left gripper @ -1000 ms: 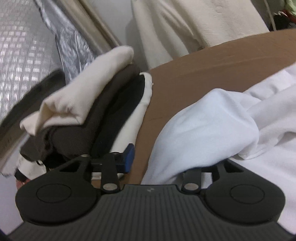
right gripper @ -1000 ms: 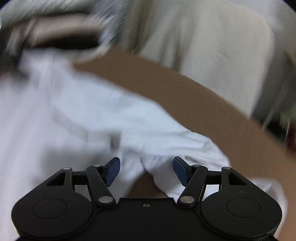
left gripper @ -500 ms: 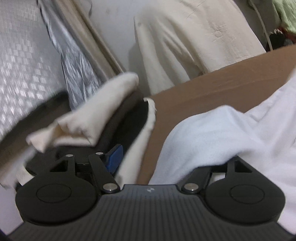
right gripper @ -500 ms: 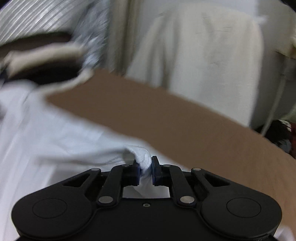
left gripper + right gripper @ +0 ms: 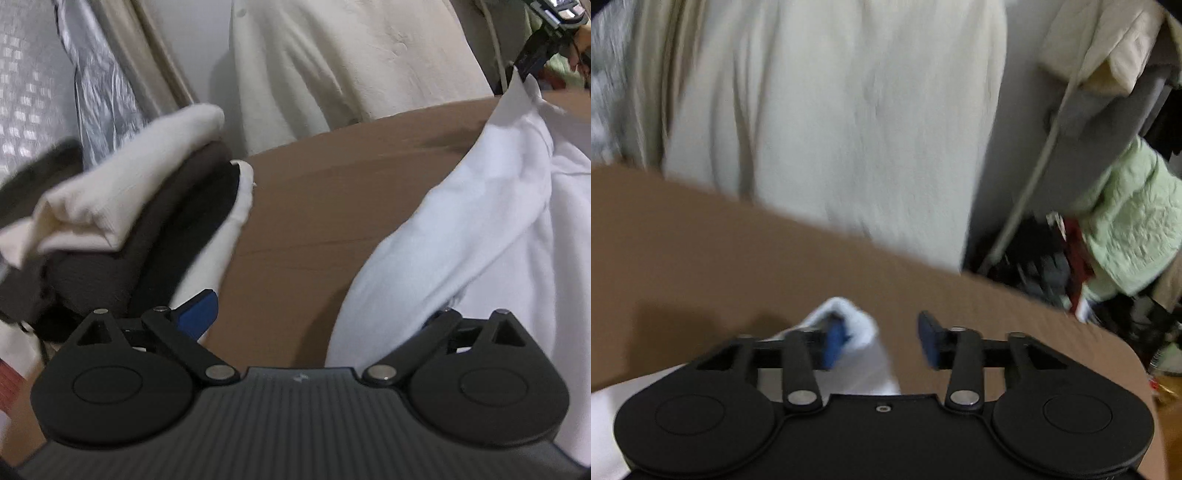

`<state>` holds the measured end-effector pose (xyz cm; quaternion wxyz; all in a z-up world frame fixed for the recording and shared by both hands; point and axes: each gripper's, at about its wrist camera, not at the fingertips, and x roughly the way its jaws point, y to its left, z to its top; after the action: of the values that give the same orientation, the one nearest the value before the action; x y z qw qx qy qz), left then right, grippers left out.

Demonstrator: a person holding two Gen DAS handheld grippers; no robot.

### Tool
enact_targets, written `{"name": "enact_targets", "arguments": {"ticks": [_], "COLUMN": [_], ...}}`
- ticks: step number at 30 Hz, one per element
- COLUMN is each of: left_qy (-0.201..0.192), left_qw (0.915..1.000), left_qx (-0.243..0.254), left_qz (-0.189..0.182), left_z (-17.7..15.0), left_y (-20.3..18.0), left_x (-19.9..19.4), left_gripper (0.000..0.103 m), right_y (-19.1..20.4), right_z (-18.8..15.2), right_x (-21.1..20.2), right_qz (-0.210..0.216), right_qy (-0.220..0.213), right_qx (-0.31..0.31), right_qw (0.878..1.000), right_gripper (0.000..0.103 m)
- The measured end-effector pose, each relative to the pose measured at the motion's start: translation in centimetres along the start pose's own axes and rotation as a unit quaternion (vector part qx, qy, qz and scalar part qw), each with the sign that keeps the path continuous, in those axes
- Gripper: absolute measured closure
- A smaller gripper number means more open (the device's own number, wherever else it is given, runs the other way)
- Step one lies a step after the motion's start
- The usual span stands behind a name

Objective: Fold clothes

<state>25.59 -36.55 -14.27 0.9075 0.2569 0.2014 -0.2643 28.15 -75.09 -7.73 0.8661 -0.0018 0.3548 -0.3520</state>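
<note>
A white shirt (image 5: 480, 221) lies on the brown table (image 5: 314, 206), its collar end raised at the upper right. My left gripper (image 5: 317, 314) is open; its left pad (image 5: 197, 314) shows and the shirt drapes over the right finger. In the right wrist view my right gripper (image 5: 882, 341) is open, and a fold of the white shirt (image 5: 860, 332) lies against the left pad (image 5: 833, 343). The right gripper also shows in the left wrist view (image 5: 532, 51), by the shirt collar.
A stack of folded cream, dark brown and white clothes (image 5: 129, 229) sits at the table's left. A cream garment (image 5: 831, 110) hangs behind the table. A pale green garment (image 5: 1137, 229) and dark clutter lie past the table's right edge.
My right gripper shut on a shirt fold, lifted it up and away, and has now opened. My left gripper has stayed open and shifted a little rightward along the table.
</note>
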Motion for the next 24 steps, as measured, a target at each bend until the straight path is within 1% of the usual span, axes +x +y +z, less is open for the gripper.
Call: {"name": "enact_targets", "arguments": {"ticks": [2,3,4,5,7,8,9,10,11,12,13,14,15,16,17,18,19,20,21,22,23,24], "left_qy": [-0.016,-0.026,-0.044,-0.060,-0.084,-0.080,-0.063,-0.044,-0.008,0.052,0.112,0.171,0.225,0.239,0.227,0.213,0.194,0.154,0.106,0.066,0.029,-0.001], "left_qw": [0.9998,0.9996,0.9986,0.9973,0.9940,0.9922,0.9879,0.9805,0.9650,0.9404,0.9066,0.8663,0.8368,0.8362,0.8763,0.9107,0.9401,0.9670,0.9843,0.9910,0.9949,0.9955], "left_qx": [0.002,-0.011,-0.029,-0.042,-0.070,-0.091,-0.130,-0.172,-0.232,-0.301,-0.367,-0.426,-0.454,-0.443,-0.382,-0.318,-0.252,-0.187,-0.136,-0.115,-0.096,-0.095], "left_qz": [0.008,0.007,0.006,0.002,-0.012,-0.027,-0.055,-0.085,-0.123,-0.150,-0.175,-0.196,-0.207,-0.218,-0.187,-0.156,-0.122,-0.079,-0.041,-0.021,-0.003,-0.006], "left_z": [0.1,0.3,0.4,0.5,0.7,0.8,0.7,0.5,0.1,-0.7,-1.5,-2.4,-3.2,-3.5,-2.5,-1.5,-0.6,0.4,1.0,1.4,1.7,1.7], "left_y": [0.1,0.5,1.1,1.8,3.1,3.9,4.9,5.9,7.1,8.1,9.0,9.8,9.6,8.9,7.7,6.5,5.3,4.2,3.2,2.8,2.4,2.3], "left_x": [-0.8,-1.4,-2.2,-2.9,-4.1,-4.2,-3.8,-3.3,-2.2,-0.5,1.2,2.7,3.5,3.3,2.2,1.1,0.0,-1.4,-2.8,-3.8,-4.8,-5.4], "left_gripper": [0.004,0.005,0.007,0.007,0.007,0.007,0.007,0.007,0.007,0.007,0.010,0.023,0.028,0.028,0.028,0.028,0.028,0.028,0.028,0.028,0.028,0.028], "right_y": [-0.7,-1.5,-2.4,-3.3,-5.4,-6.2,-7.0,-7.9,-8.8,-9.7,-10.4,-10.8,-11.3,-11.6,-11.7,-11.7,-11.6,-11.6,-11.5,-11.4,-11.4,-11.4], "right_z": [-1.9,-3.2,-4.6,-5.8,-8.8,-10.2,-11.7,-13.2,-14.8,-16.3,-17.8,-19.2,-21.0,-22.1,-23.2,-24.1,-24.0,-23.9,-23.7,-23.4,-23.5,-23.6], "right_x": [-0.4,-1.1,-1.9,-2.5,-4.7,-6.0,-7.4,-8.8,-10.1,-11.4,-12.6,-13.6,-14.6,-14.9,-15.1,-15.1,-14.6,-14.1,-13.7,-13.6,-13.4,-13.2], "right_qz": [0.021,0.034,0.045,0.053,0.048,0.049,0.051,0.055,0.073,0.091,0.111,0.126,0.142,0.151,0.159,0.166,0.179,0.191,0.202,0.206,0.217,0.230], "right_qy": [0.000,0.002,0.003,0.004,0.020,0.027,0.034,0.040,0.041,0.042,0.044,0.043,0.040,0.036,0.038,0.041,0.048,0.055,0.060,0.054,0.049,0.044], "right_qx": [0.029,0.049,0.067,0.079,0.100,0.111,0.123,0.135,0.150,0.166,0.179,0.193,0.210,0.225,0.242,0.258,0.260,0.262,0.264,0.264,0.271,0.279], "right_qw": [0.999,0.998,0.997,0.995,0.994,0.992,0.991,0.989,0.985,0.981,0.977,0.972,0.967,0.962,0.956,0.951,0.948,0.944,0.941,0.941,0.936,0.931], "right_gripper": [0.049,0.046,0.042,0.039,0.039,0.039,0.039,0.038,0.038,0.038,0.038,0.038,0.038,0.038,0.038,0.038,0.038,0.038,0.038,0.038,0.038,0.037]}}
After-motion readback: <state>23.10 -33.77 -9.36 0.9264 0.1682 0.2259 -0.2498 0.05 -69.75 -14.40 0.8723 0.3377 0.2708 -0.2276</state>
